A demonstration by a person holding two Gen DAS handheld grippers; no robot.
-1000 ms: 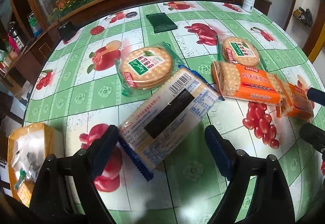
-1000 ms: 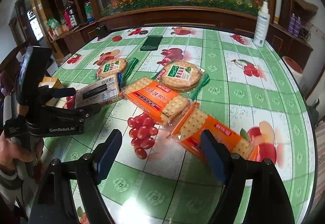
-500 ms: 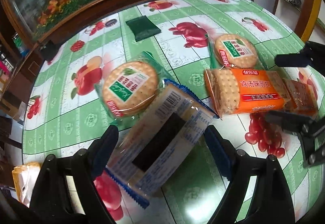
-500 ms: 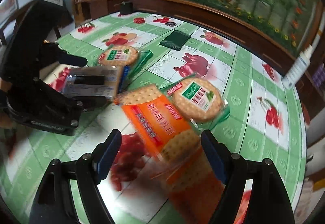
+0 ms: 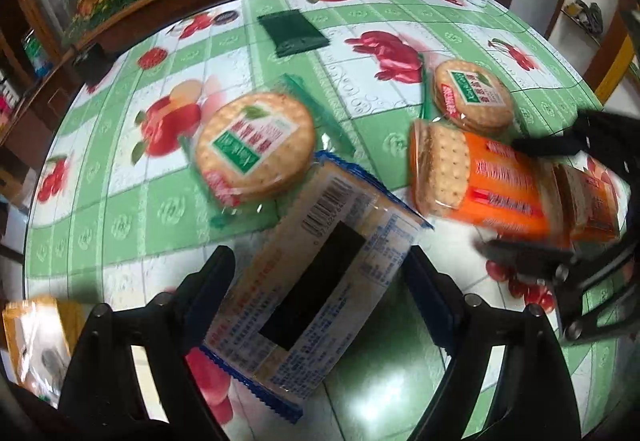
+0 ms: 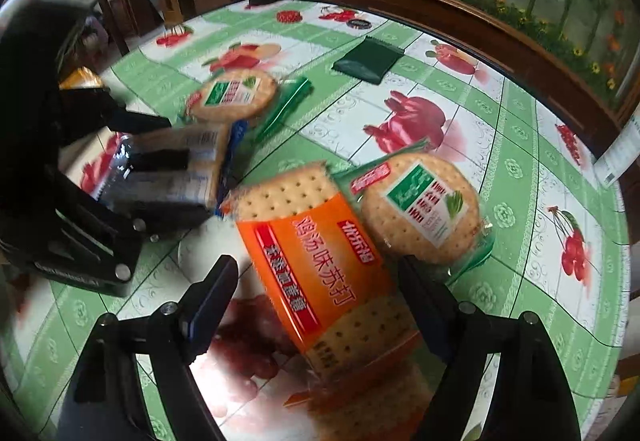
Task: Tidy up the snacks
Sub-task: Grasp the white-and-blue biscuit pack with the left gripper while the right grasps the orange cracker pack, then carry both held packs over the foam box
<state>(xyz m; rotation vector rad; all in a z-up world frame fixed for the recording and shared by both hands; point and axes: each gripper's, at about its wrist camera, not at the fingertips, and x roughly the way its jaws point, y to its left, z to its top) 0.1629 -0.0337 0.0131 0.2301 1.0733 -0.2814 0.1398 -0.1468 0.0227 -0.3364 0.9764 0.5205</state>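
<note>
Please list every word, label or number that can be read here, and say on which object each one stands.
"鸡汤味苏打": large white characters on the orange cracker pack, between the right gripper fingers.
"悦乐谷", uncertain: red tag on the same pack.
Barcode digits and fine print on the blue-edged pack: blurred.
Round cracker pack labels: unreadable.

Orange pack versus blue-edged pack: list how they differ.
The orange pack has a bright orange wrapper with clear ends showing square crackers; the blue-edged pack shows a pale printed side with a barcode, a black panel and blue crimped ends. The orange pack lies between the open right gripper; the blue-edged pack lies between the open left gripper. Both are long cracker packs lying flat on the table.
</note>
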